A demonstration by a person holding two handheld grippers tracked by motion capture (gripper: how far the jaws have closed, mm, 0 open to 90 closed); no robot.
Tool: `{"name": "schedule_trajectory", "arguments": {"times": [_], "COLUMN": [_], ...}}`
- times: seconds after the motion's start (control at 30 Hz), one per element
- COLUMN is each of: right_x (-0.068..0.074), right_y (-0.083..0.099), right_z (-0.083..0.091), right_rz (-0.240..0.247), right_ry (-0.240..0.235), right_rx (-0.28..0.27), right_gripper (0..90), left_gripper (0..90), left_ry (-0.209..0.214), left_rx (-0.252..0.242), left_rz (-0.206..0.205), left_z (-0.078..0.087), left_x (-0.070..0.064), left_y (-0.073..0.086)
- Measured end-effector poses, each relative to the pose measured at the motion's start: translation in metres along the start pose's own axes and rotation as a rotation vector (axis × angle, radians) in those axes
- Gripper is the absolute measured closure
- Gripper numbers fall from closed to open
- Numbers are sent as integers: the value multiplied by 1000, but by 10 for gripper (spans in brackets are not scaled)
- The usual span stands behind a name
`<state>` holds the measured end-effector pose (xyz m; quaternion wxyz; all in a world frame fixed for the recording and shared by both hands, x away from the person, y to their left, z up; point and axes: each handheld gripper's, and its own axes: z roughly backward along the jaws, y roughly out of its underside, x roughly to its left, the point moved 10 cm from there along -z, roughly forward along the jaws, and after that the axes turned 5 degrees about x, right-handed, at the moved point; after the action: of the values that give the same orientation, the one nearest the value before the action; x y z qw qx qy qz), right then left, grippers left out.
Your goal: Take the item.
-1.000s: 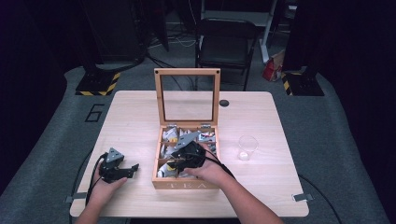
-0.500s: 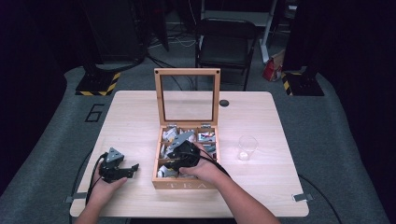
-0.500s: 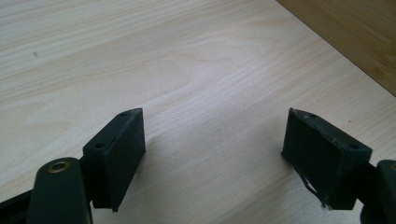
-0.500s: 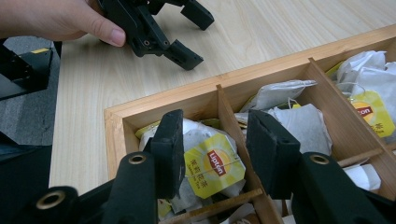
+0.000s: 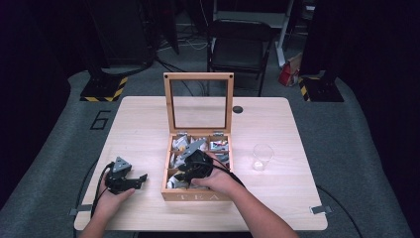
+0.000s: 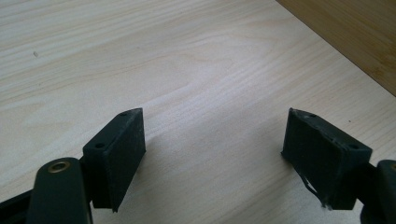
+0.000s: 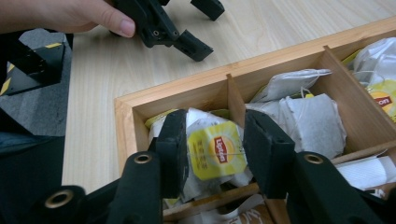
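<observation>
The right tongs [image 7: 212,154] straddled a yellow-tagged tea bag [image 7: 215,151] at lower centre, not clenched yet, seemingly to lift it; the left tongs [image 6: 212,158] rested released on the counter [image 6: 140,56].

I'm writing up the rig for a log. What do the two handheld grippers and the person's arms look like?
Both grippers, left and right, are black, with two blocky jaws and brass-coloured pivot rivets. The left carries a grey triangular plate. Black cables trail from each. The forearms are bare, with no sleeves in view.

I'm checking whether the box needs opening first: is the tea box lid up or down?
Up. The glass-paned lid stands upright behind the tea box, whose compartments lie exposed with tea bags in them.
</observation>
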<state>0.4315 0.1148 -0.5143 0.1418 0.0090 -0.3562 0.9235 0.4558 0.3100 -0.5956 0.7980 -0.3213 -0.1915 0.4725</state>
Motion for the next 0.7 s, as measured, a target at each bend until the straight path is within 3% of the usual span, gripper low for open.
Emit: {"name": "schedule_trajectory", "arguments": {"times": [0.33,0.7], "right_x": [1,5], "right_y": [2,2], "right_z": [-1,3], "right_rz": [5,13], "right_ry": [-6,-18], "right_rx": [14,7], "right_gripper": [747,834], "left_gripper": [208,207], "left_ry": [0,-1], "left_rx": [-4,-3], "left_rz": [5,4], "left_z": [0,0], "left_x": [0,0], "left_y": [-1,-1]}}
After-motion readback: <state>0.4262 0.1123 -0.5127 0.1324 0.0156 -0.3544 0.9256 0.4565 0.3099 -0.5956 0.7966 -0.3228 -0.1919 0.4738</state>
